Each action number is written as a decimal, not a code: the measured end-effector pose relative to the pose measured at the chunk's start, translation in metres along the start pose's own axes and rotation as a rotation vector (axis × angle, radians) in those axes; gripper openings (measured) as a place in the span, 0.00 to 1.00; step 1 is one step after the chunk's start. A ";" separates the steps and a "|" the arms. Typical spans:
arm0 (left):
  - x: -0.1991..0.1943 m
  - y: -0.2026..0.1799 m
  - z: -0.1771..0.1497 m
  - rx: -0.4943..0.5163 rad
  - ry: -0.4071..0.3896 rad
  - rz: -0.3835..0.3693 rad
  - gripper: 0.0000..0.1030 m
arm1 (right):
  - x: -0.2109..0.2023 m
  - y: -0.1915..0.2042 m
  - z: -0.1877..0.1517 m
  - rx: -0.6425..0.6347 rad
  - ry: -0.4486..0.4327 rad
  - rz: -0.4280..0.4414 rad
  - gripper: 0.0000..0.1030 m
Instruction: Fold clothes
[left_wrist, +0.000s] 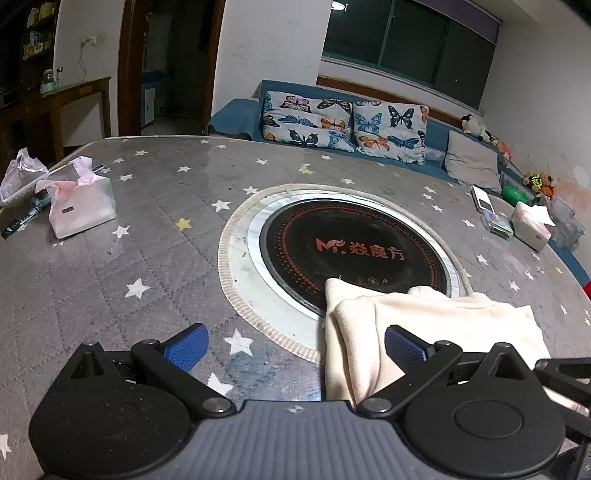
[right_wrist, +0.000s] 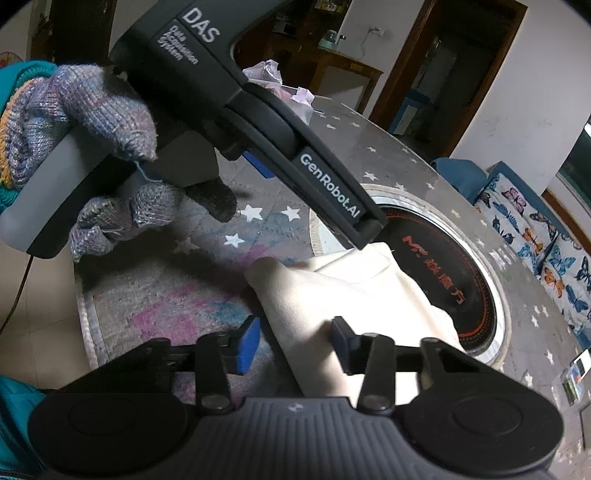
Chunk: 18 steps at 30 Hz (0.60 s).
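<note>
A: Where was there free room on the table (left_wrist: 155, 258)?

B: The wide grey part left of the round cooker plate (left_wrist: 354, 251) was bare, so a gripper could pass there. Further left stood a pink tissue bag (left_wrist: 79, 206), with small things beside it.

A: And on the right side?

B: The cream cloth (left_wrist: 424, 325) covered the near edge of the cooker plate and the table there. Near the far right edge lay a white box (left_wrist: 532, 229) and a remote (left_wrist: 484, 201).

A: Was anything above the cloth?

B: Yes, in the right wrist view the left gripper (right_wrist: 364, 236) crossed over it, with a gloved hand (right_wrist: 85, 129) behind.
</note>
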<state>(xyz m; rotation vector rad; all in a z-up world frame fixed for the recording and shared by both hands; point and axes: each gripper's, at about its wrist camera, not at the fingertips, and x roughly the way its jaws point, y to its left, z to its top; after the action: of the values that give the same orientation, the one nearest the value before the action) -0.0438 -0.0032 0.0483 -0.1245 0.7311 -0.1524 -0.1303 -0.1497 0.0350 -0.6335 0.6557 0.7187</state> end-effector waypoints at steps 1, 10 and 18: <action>0.000 0.000 0.000 -0.004 0.002 -0.004 1.00 | 0.000 -0.001 0.000 0.005 -0.001 -0.002 0.34; 0.002 0.009 0.001 -0.090 0.034 -0.076 1.00 | -0.002 -0.015 -0.003 0.073 -0.017 0.019 0.15; 0.003 0.017 0.001 -0.165 0.057 -0.099 1.00 | -0.002 -0.009 -0.003 0.029 -0.021 0.035 0.38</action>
<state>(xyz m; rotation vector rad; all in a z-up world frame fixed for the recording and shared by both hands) -0.0391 0.0131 0.0442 -0.3148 0.7943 -0.1907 -0.1258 -0.1578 0.0376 -0.5881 0.6582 0.7463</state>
